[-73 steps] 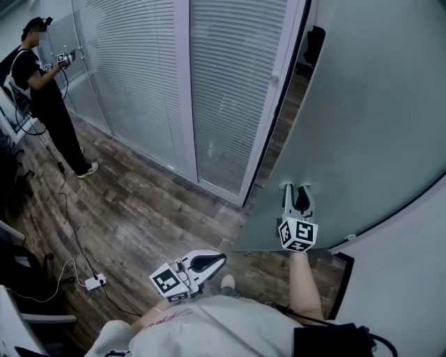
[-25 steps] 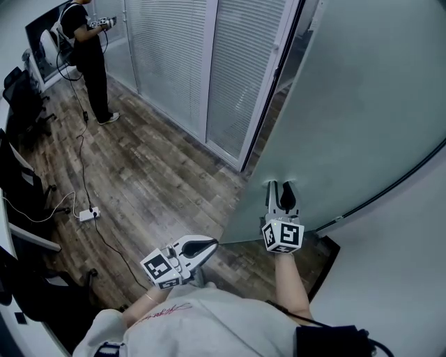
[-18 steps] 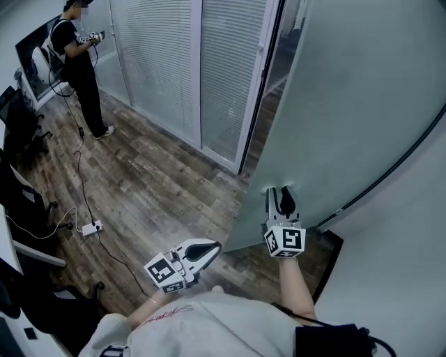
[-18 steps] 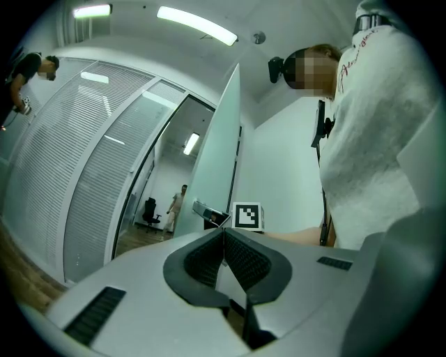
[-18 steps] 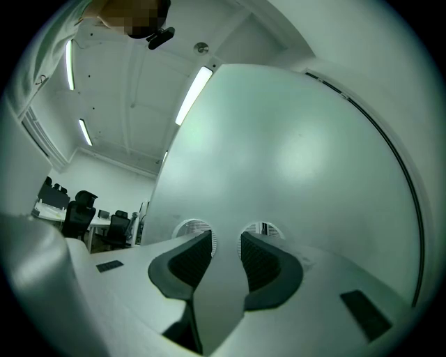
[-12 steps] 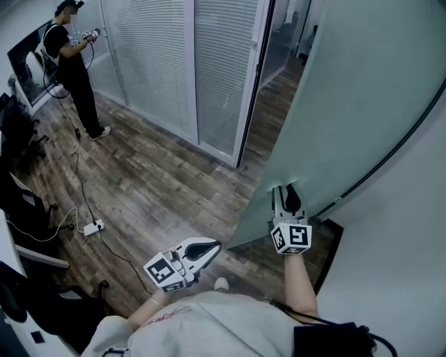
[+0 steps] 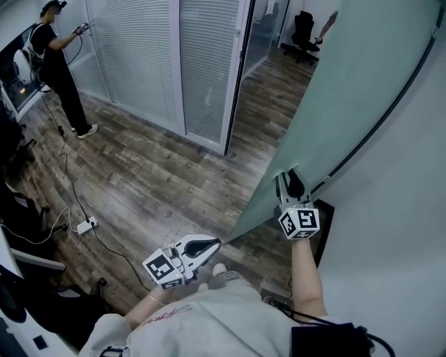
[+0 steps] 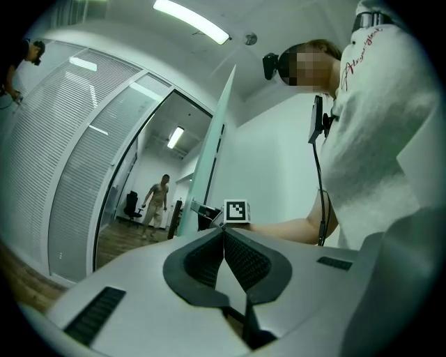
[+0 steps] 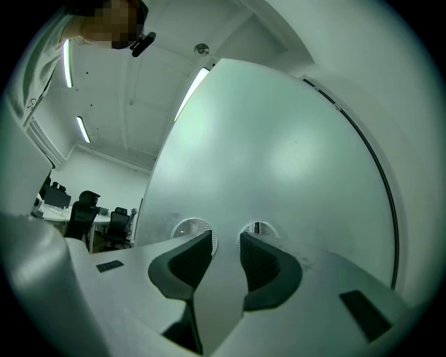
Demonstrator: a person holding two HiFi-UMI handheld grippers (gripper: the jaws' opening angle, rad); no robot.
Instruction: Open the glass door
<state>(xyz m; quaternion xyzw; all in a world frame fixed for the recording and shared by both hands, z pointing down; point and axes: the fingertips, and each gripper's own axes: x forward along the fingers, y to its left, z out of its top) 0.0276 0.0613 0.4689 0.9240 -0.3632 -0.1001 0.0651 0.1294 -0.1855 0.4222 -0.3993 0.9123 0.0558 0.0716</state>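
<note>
right gripper (image 7: 291, 177) jaws stand well apart, tips against the frosted glass door (image 7: 348, 90), nothing between them. the door stands swung open near the white wall (image 7: 397, 209). left gripper (image 7: 210, 245) is closed and empty.

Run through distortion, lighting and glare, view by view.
Head view: the wide-angle lens curves the edge of the glass door and the blinds; light even, picture sharp. Left gripper view: black round vignette, ceiling strip light blown out. Right gripper view: same vignette; the frosted glass door fills the frame, hazy, no hard glare.
</note>
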